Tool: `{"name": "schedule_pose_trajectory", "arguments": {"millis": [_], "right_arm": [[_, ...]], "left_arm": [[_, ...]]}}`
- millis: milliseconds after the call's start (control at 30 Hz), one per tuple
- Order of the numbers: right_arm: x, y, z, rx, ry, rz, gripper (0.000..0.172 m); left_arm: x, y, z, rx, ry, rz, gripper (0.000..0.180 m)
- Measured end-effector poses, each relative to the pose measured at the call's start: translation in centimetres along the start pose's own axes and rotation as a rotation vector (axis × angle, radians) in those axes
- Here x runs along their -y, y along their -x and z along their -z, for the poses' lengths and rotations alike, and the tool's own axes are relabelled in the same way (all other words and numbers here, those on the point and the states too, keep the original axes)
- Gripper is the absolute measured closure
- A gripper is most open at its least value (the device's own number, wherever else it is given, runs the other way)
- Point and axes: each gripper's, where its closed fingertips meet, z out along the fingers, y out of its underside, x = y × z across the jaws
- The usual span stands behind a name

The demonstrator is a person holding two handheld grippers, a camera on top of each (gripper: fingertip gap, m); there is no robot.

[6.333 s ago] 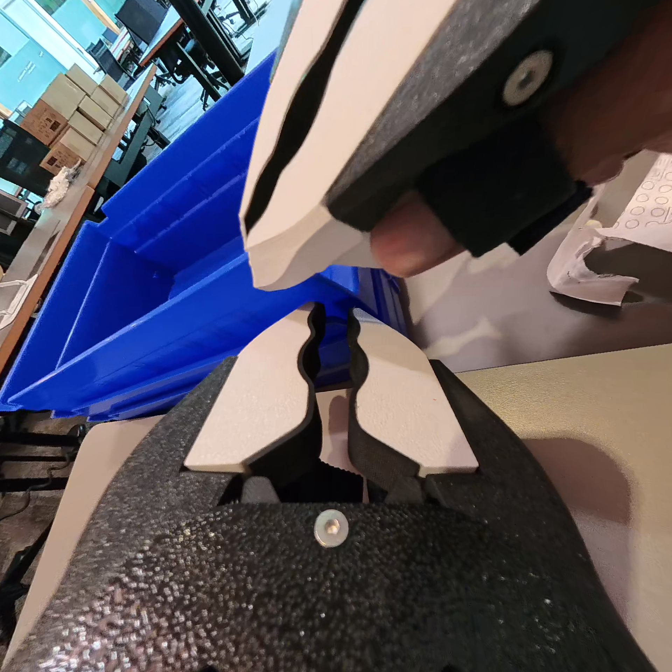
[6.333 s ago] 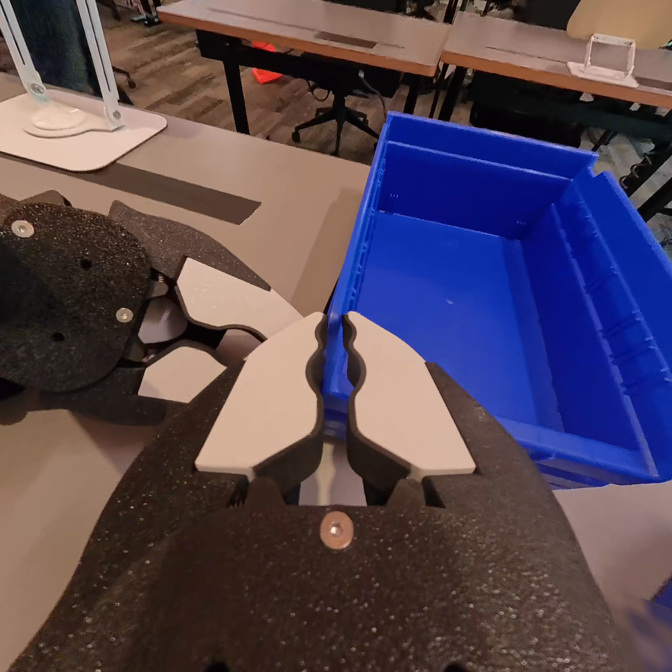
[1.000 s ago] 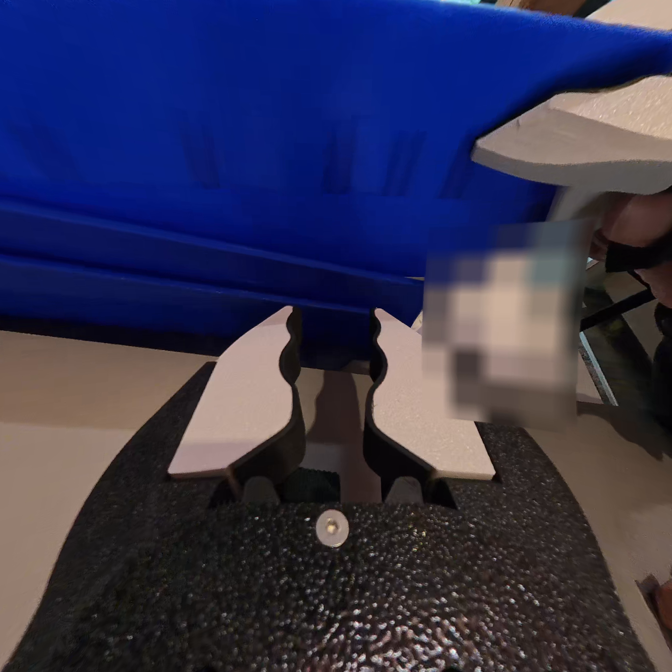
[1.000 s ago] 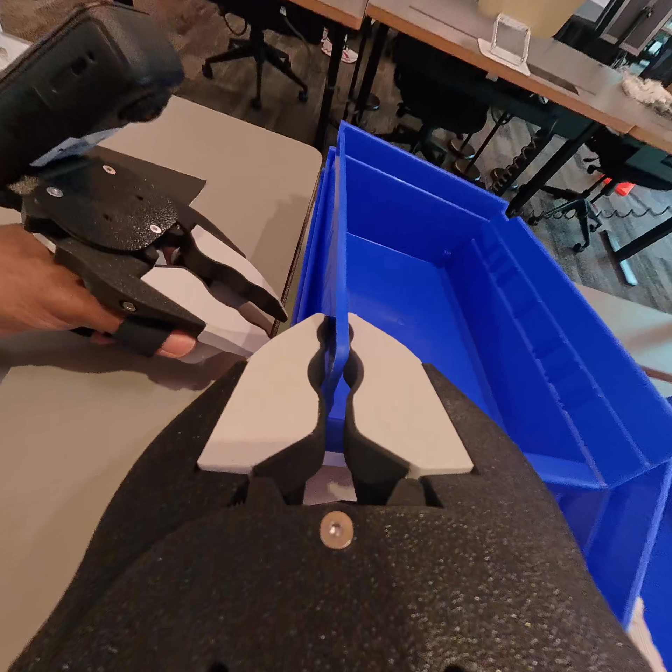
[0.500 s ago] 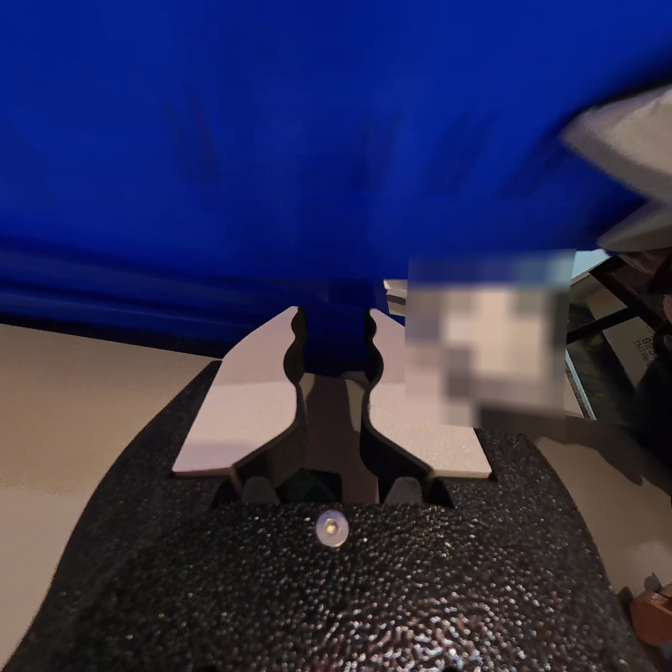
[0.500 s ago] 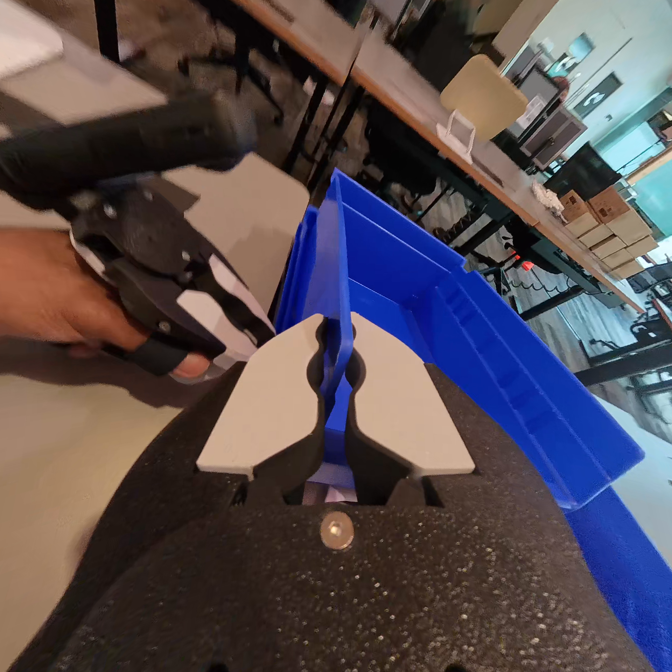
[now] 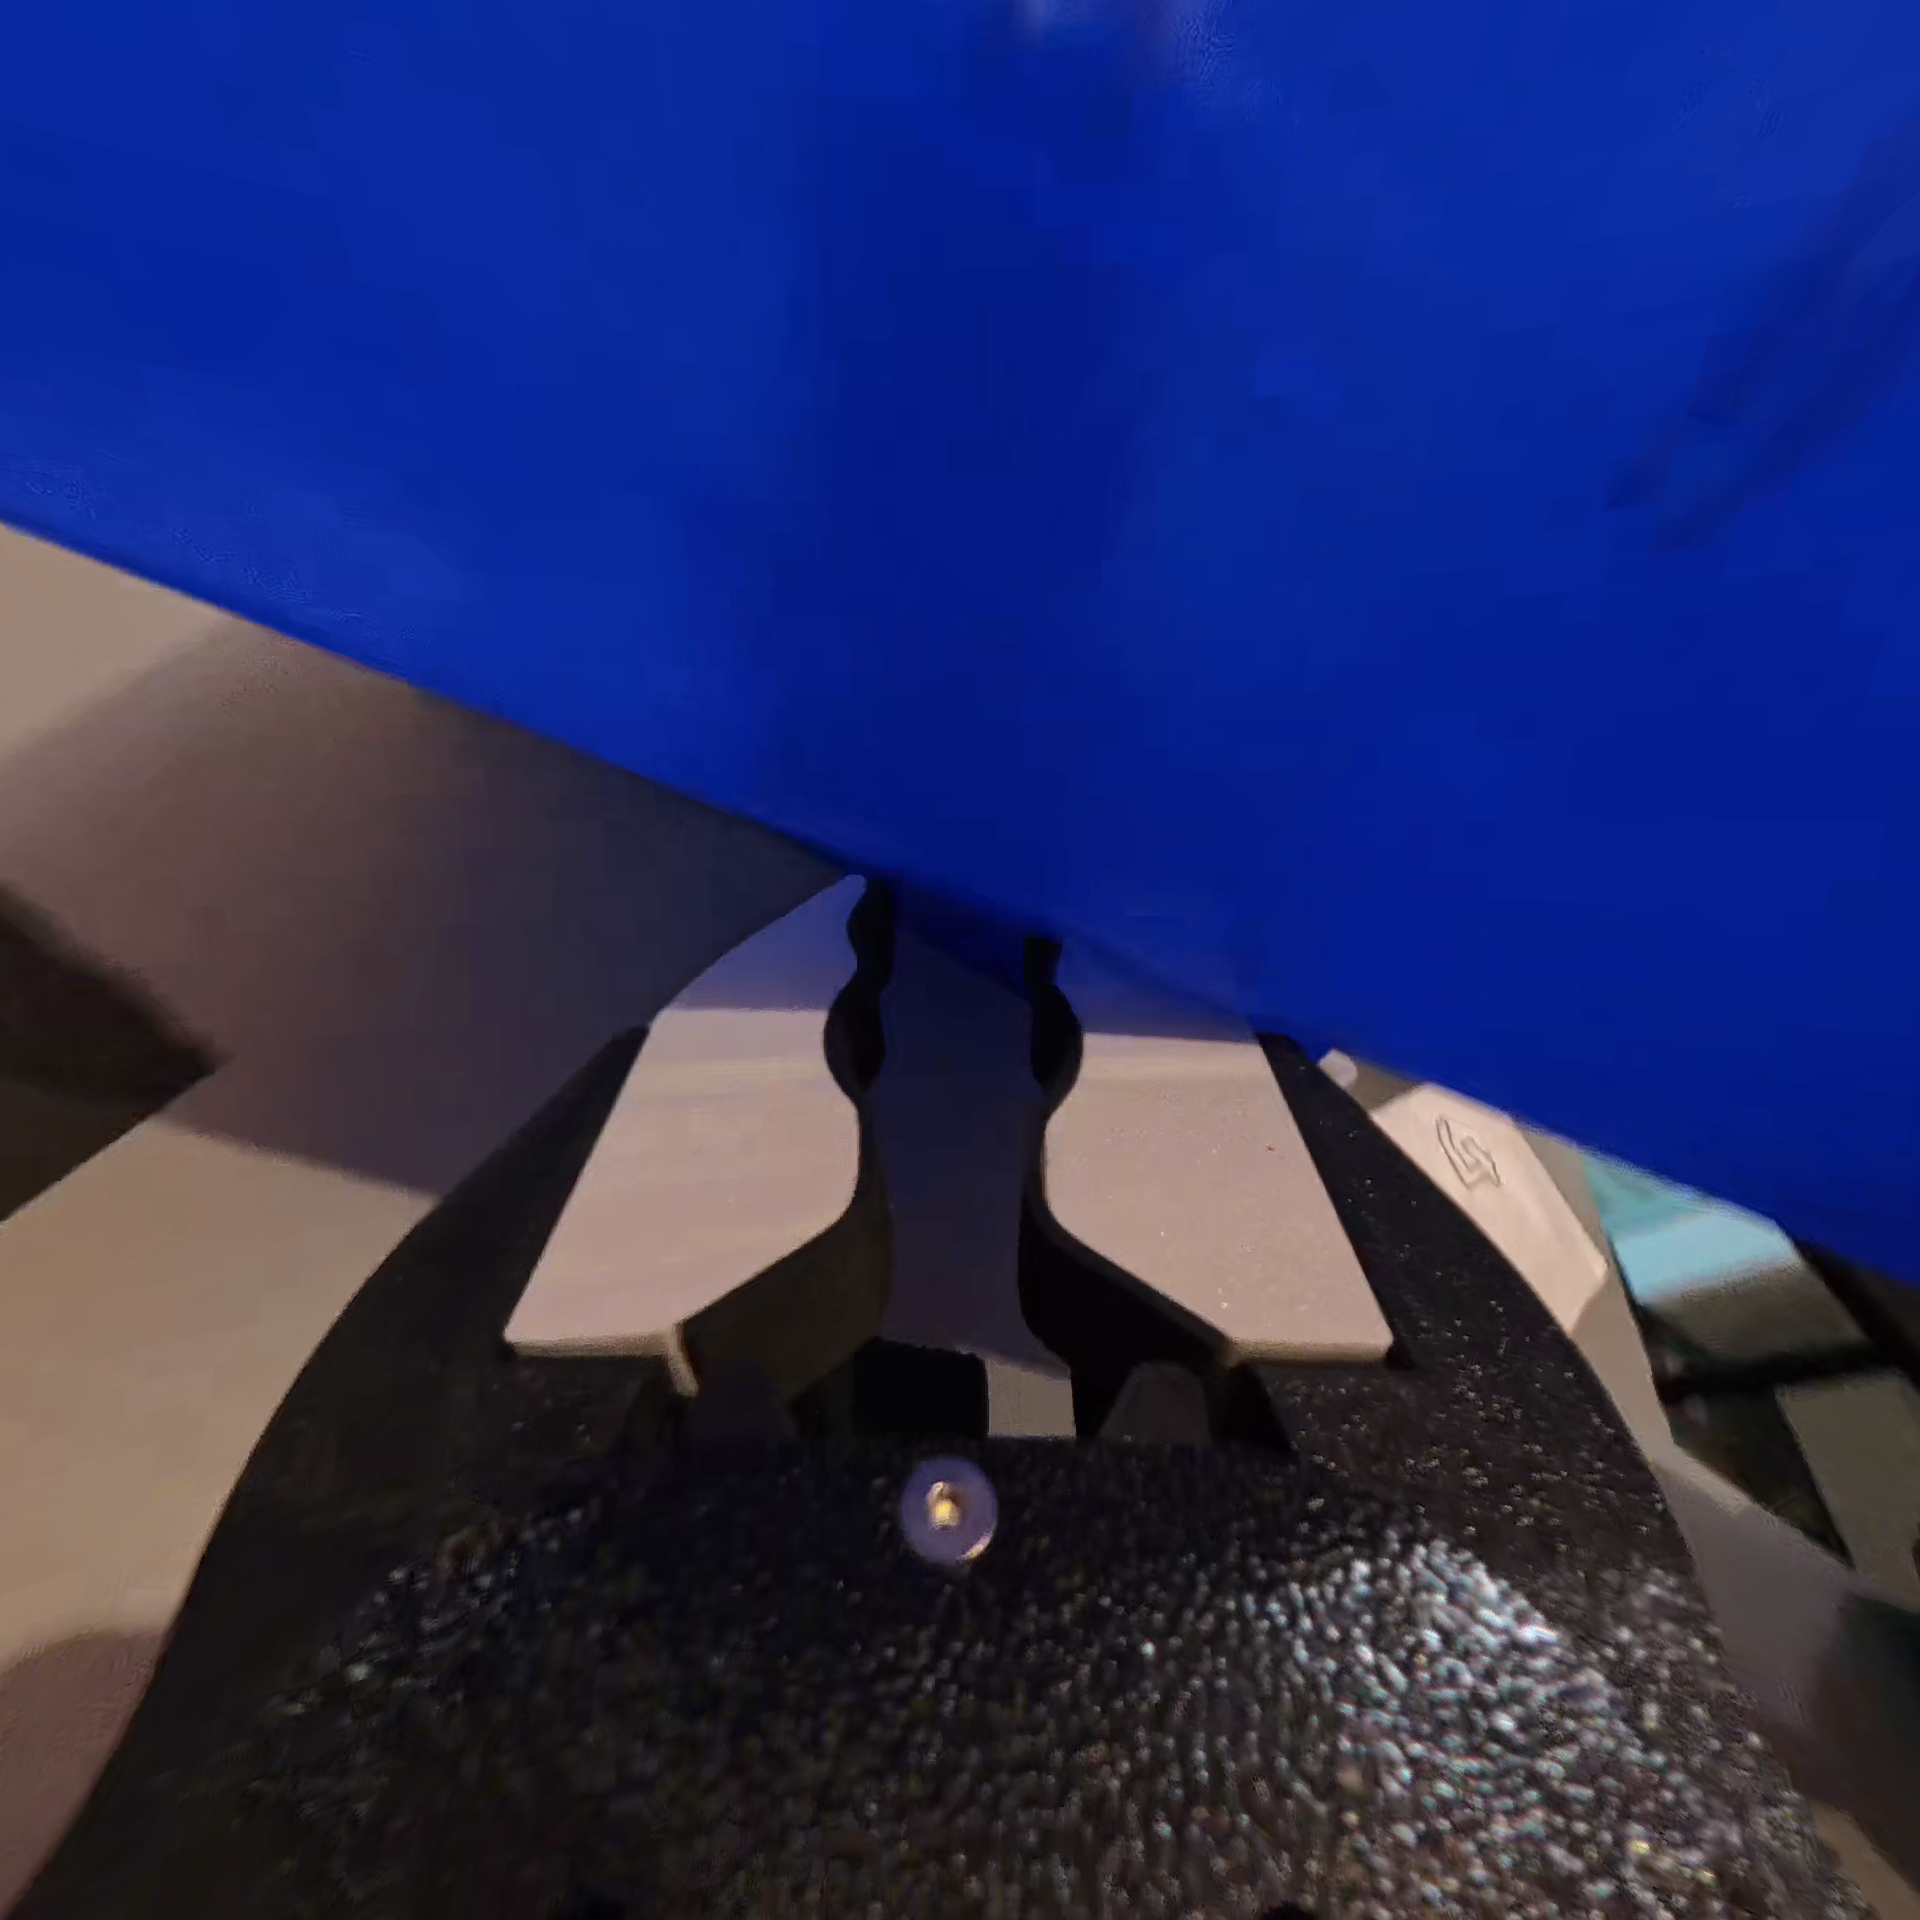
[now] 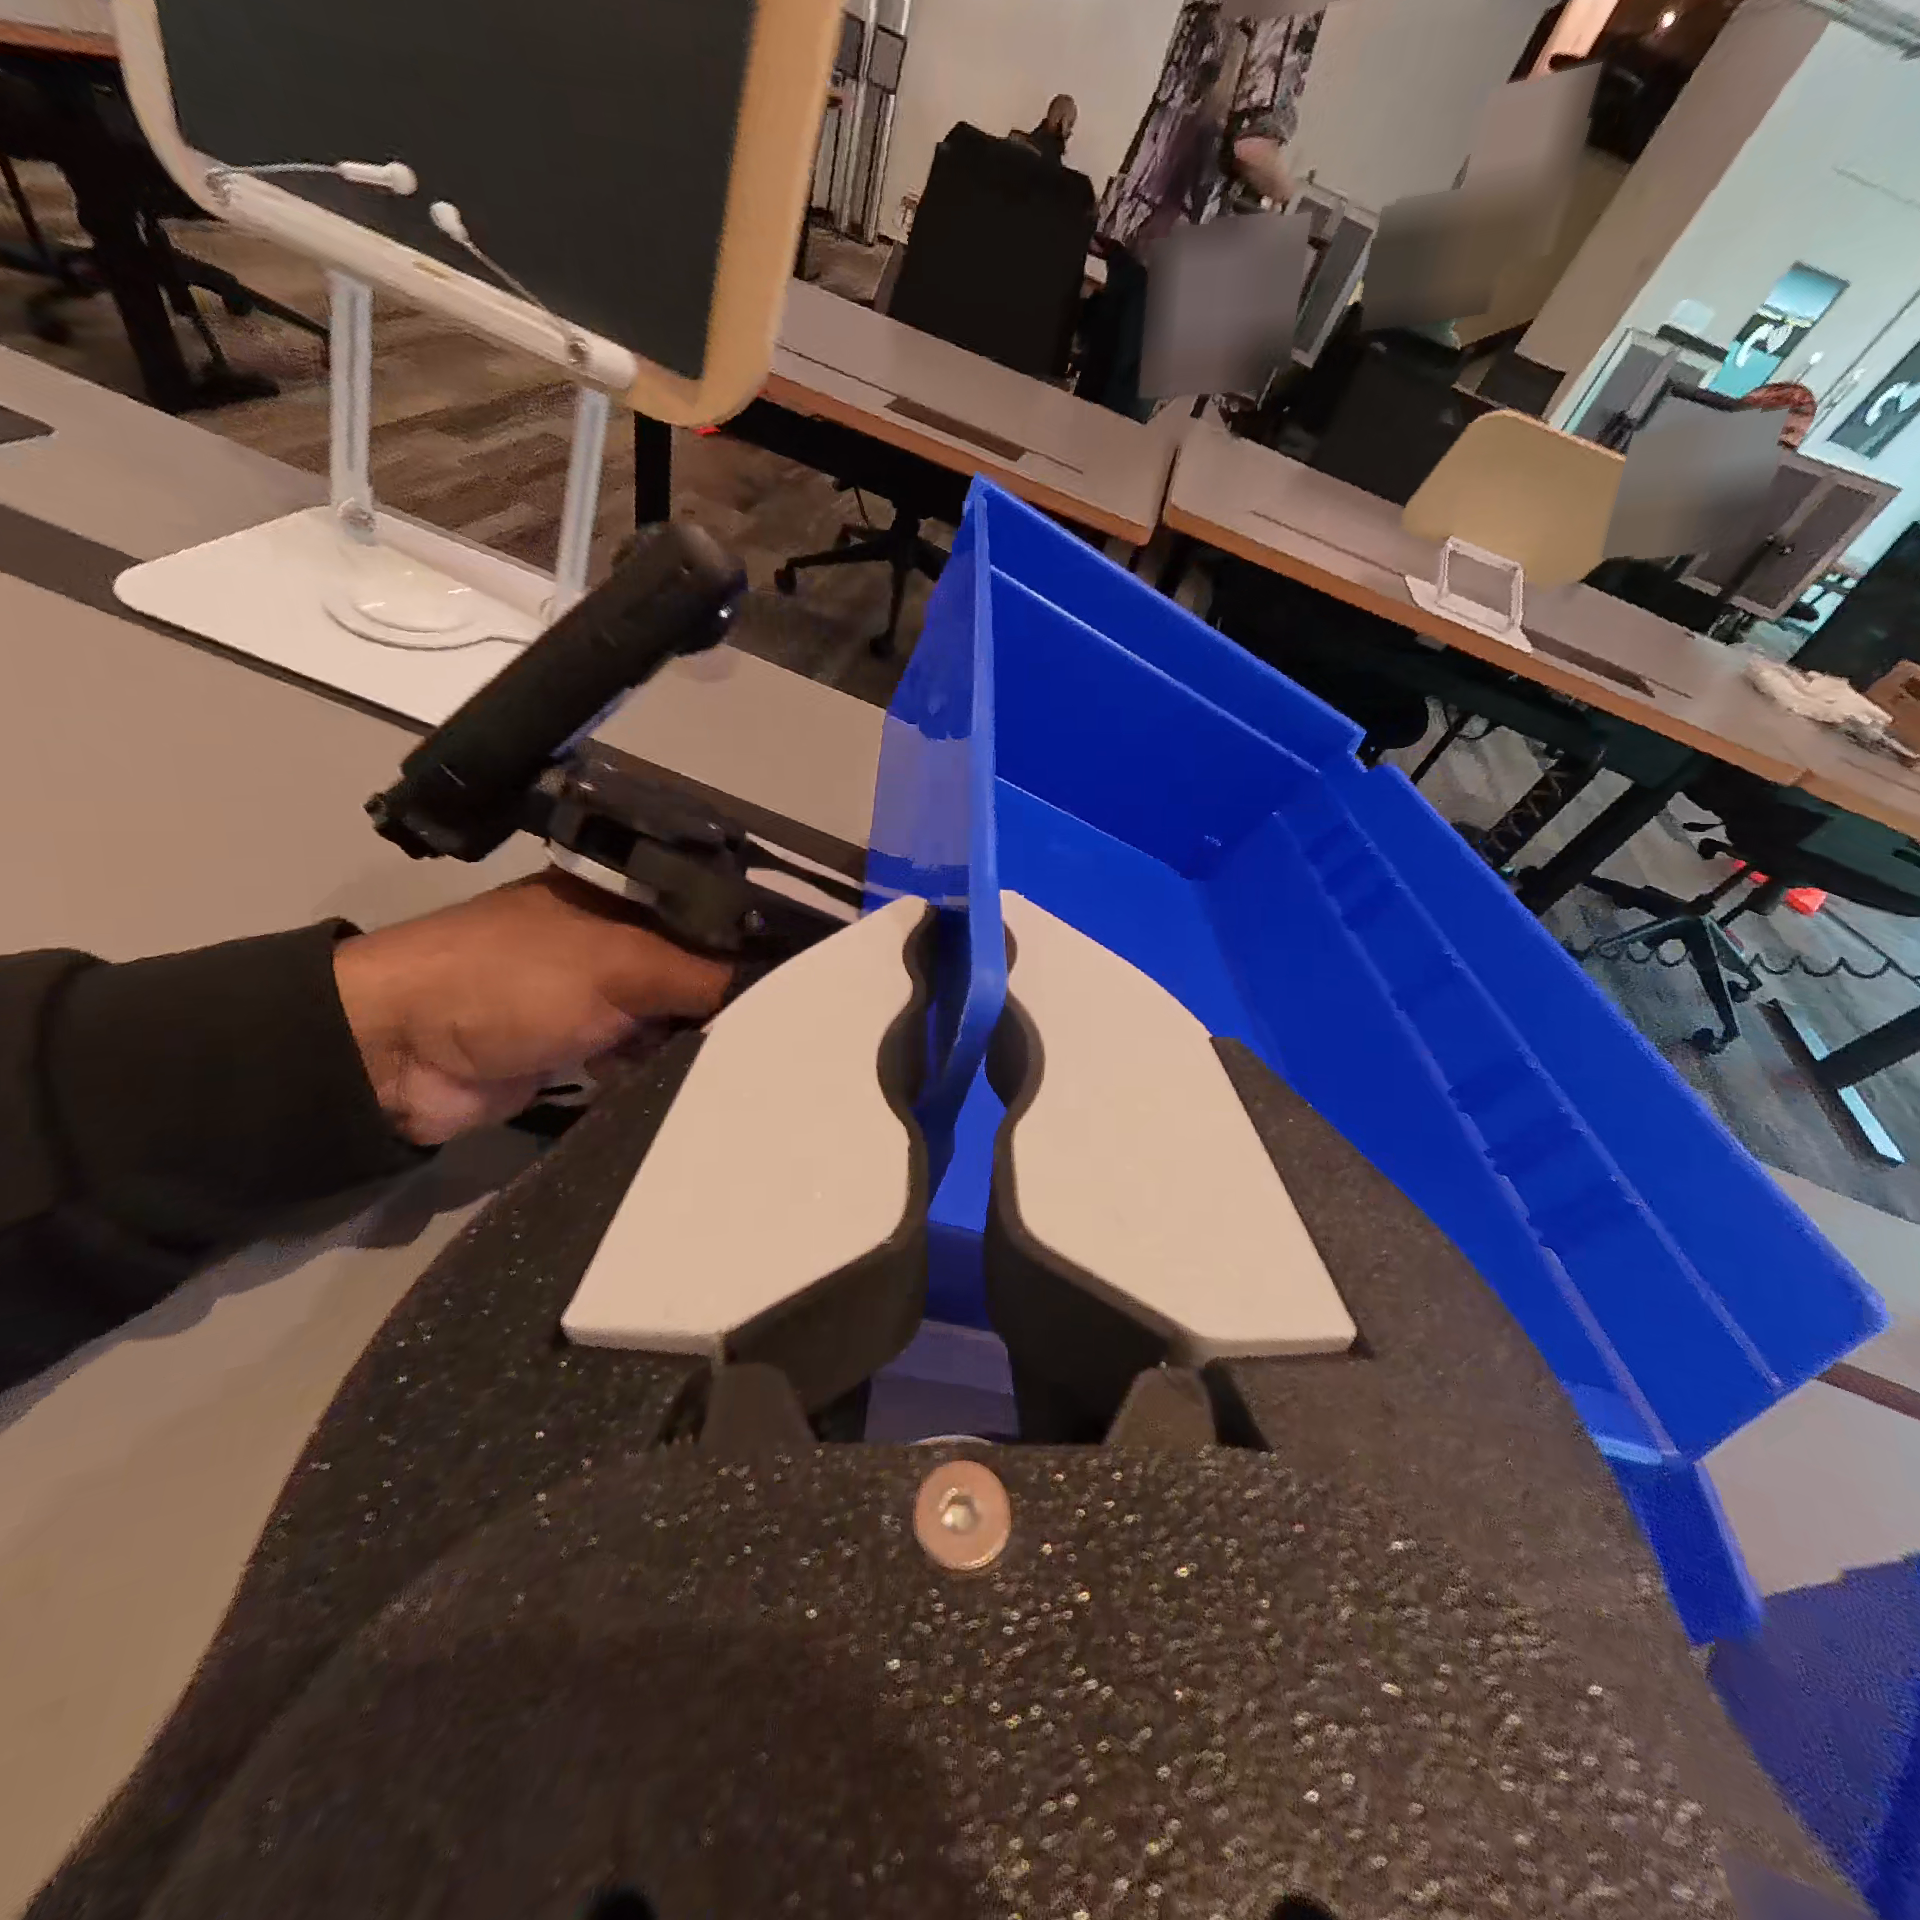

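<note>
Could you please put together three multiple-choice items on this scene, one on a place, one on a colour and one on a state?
1. Where does the white stand rest?
A. on the grey table left of the bin
B. inside the bin
C. on the floor

2. What colour is the plastic bin?
A. red
B. blue
C. green

3. How does the right gripper stand?
A. wide open above the table
B. closed on the bin's side wall
C. closed on a cable

Answers: 1 A, its base lies flat on the table behind the person's hand. 2 B, every wall is blue. 3 B, the thin blue wall runs up between the two grey fingers, which sit against it.
</note>
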Motion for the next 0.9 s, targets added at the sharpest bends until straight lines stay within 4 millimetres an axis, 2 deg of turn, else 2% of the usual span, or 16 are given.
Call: {"name": "schedule_pose_trajectory", "arguments": {"millis": [67,167,267,367,433,533,633,667,767,900], "right_arm": [[0.0,2.3,-0.6,0.013,0.011,0.035,0.167],[-0.3,5.3,-1.1,0.03,0.042,0.132,0.166],[-1.3,8.1,-1.7,0.06,0.096,0.202,0.166],[-2.5,10.5,-2.3,0.127,0.15,0.233,0.167],[-2.6,11.8,-2.3,0.146,0.16,0.255,0.166],[-2.3,14.1,-1.7,0.212,0.195,0.287,0.166],[-3.3,16.5,-1.0,0.296,0.274,0.341,0.161],[-3.9,17.3,-0.8,0.326,0.3,0.362,0.161],[-5.5,19.0,-0.8,0.373,0.344,0.45,0.16],[-6.9,20.7,-0.6,0.425,0.382,0.51,0.154]], "left_arm": [[-0.3,2.3,2.8,0.131,-0.022,0.007,0.162],[-1.8,3.7,6.6,0.282,0.005,-0.012,0.162],[-3.8,3.9,10.2,0.359,0.035,0.002,0.161],[-5.2,3.0,13.3,0.362,0.034,-0.009,0.157],[-6.0,2.4,15.2,0.363,0.032,-0.016,0.154],[-5.8,0.3,17.5,0.287,-0.062,-0.025,0.148],[-5.6,-1.3,19.7,0.239,-0.131,-0.053,0.148],[-5.9,-1.4,20.3,0.244,-0.133,-0.064,0.154],[-7.1,-1.3,21.4,0.235,-0.112,-0.062,0.154],[-7.5,-1.1,22.3,0.23,-0.085,-0.053,0.154]]}}
